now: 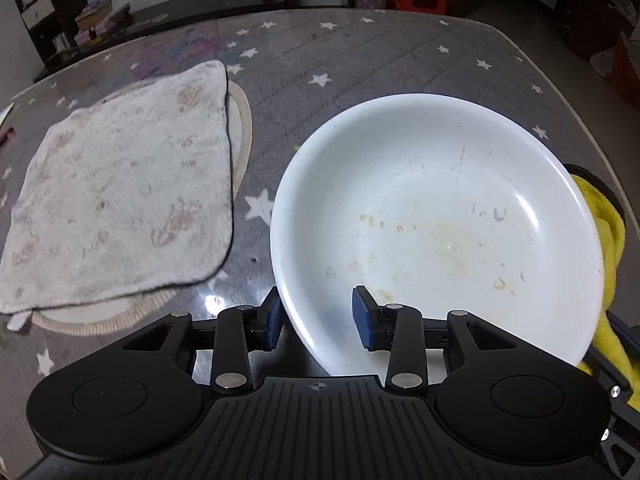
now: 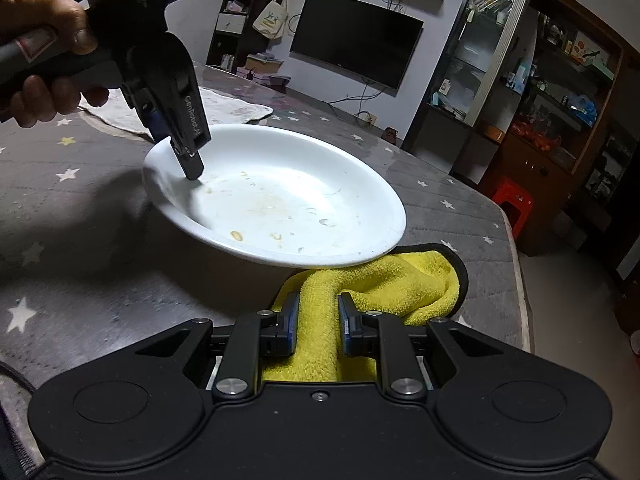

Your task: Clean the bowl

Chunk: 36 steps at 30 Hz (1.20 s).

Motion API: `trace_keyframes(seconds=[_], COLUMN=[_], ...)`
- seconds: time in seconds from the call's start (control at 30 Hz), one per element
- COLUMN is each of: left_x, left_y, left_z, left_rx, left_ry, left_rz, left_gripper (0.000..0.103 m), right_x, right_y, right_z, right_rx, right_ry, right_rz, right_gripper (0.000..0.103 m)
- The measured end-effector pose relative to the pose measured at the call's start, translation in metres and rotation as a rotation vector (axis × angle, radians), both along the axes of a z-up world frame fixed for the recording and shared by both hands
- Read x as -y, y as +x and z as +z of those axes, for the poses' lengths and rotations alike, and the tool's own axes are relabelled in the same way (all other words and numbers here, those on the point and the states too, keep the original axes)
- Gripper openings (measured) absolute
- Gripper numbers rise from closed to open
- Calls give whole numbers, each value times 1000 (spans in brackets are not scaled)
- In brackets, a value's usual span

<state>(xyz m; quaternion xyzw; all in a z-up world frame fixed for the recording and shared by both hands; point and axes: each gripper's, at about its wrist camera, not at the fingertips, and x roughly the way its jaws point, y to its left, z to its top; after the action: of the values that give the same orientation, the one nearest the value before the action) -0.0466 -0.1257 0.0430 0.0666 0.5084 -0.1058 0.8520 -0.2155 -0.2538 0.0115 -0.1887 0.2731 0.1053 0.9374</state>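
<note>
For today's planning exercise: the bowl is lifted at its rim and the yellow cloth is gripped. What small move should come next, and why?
Probably bring the right claw with the yellow cloth up over the rim into the white bowl: the left claw holds it tilted, and its yellowish stains are unwiped.

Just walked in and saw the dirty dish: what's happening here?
A person is cleaning a white bowl with two handheld claws. The left claw straddles the bowl's rim and holds it tilted above the star-patterned table. The right claw is shut on a yellow cloth just beneath the bowl. Food stains remain inside.
</note>
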Motion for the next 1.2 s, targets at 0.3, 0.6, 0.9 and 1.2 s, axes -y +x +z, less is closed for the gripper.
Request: trace_keyframes(seconds=[0.3,0.6,0.9,1.2], left_x=[-7,-7,-1,9], left_y=[-21,-28,-27,-19], left_z=[4,4,4,4], left_rx=[-34,10,62,96], left_ry=[-65,-61,-8,23], left_rz=[23,62,12,-26], left_gripper=[41,33,33,34], right_x=[-4,-8,-16,-5], right_y=[1,-11,-21,2], right_z=[3,8,5,3], right_rx=[5,12,32,56], right_ry=[1,7,-23,-21], right_rz=[-3,13,54,25], right_gripper=[22,22,22,21])
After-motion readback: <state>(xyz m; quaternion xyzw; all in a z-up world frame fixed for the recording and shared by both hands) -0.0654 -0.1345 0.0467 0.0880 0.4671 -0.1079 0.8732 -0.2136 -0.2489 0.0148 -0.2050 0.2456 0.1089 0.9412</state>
